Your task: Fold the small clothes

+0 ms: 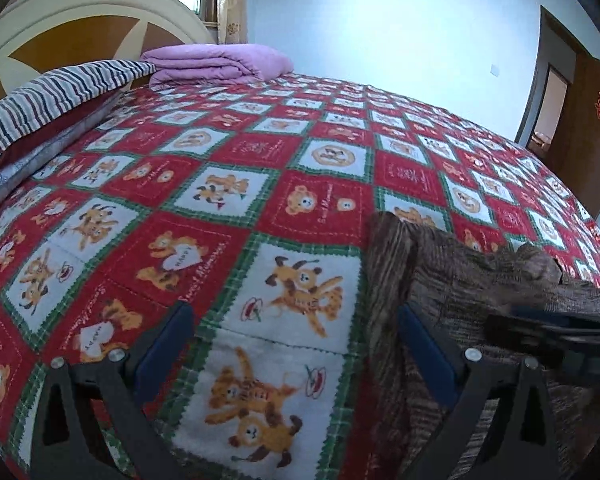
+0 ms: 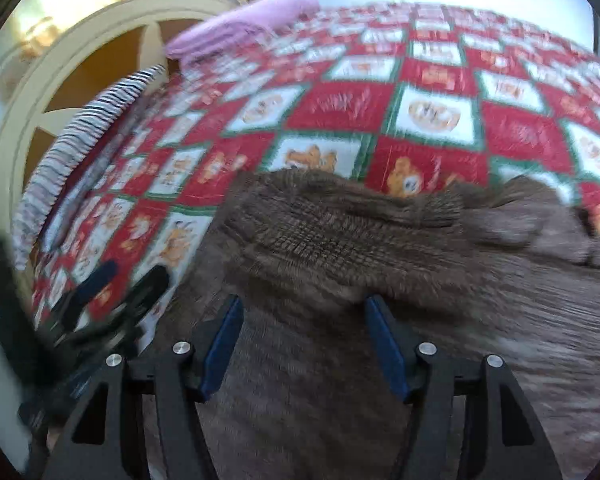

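Observation:
A brown knit garment [image 1: 452,280] lies crumpled on the red, white and green bear-print quilt [image 1: 260,184], at the right in the left wrist view. My left gripper [image 1: 296,332] is open and empty over the quilt, its right finger against the garment's left edge. The right gripper shows at the right edge [image 1: 556,328], over the garment. In the blurred right wrist view the garment [image 2: 340,240] fills the lower middle. My right gripper [image 2: 304,340] is open just above it, with a fold bunched ahead of the fingertips. The left gripper [image 2: 112,288] shows at the left.
A folded purple blanket [image 1: 216,62] and a striped pillow [image 1: 48,100] lie at the head of the bed by the cream and brown headboard [image 1: 80,20]. A brown door [image 1: 580,120] stands open at the right. The quilt stretches wide beyond the garment.

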A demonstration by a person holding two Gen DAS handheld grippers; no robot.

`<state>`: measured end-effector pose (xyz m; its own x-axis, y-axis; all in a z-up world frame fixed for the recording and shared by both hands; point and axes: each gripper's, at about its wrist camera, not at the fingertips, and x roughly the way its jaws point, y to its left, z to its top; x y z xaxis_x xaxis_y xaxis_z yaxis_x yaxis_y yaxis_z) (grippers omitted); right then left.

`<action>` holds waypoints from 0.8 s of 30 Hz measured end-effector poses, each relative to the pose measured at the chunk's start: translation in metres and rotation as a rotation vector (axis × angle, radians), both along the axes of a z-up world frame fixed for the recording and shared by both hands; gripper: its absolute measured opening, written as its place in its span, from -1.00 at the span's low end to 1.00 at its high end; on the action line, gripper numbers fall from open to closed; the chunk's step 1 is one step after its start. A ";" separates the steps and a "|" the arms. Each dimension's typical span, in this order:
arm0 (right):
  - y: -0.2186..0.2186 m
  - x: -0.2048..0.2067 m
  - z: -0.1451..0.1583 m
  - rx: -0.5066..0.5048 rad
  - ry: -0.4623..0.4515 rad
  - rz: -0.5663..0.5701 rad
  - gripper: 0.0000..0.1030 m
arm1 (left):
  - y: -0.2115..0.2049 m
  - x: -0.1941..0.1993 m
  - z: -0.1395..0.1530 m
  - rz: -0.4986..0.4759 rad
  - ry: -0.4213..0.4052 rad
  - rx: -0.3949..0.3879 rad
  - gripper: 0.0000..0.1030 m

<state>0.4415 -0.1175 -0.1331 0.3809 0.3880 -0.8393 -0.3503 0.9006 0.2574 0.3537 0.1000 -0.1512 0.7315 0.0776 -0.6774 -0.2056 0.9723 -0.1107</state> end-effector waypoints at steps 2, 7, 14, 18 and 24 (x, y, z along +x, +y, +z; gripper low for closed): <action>0.012 0.010 -0.001 -0.032 -0.065 -0.003 0.22 | 0.002 0.000 -0.001 0.006 0.001 -0.008 1.00; 0.016 0.021 0.002 -0.019 -0.092 -0.024 0.22 | 0.004 0.002 -0.003 0.005 0.016 -0.028 1.00; 0.006 -0.020 -0.001 -0.145 -0.144 0.034 0.22 | 0.009 0.008 -0.011 0.001 0.062 -0.081 1.00; -0.007 -0.034 0.008 -0.139 -0.169 0.010 0.22 | 0.007 0.009 -0.013 -0.002 0.076 -0.072 1.00; -0.002 -0.089 0.007 -0.181 -0.181 0.090 0.22 | 0.002 0.012 -0.015 -0.016 0.097 -0.043 1.00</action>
<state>0.3521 -0.1190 -0.1263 0.5020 0.2769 -0.8193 -0.4564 0.8895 0.0210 0.3661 0.1022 -0.1662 0.6634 0.0352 -0.7474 -0.2015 0.9704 -0.1331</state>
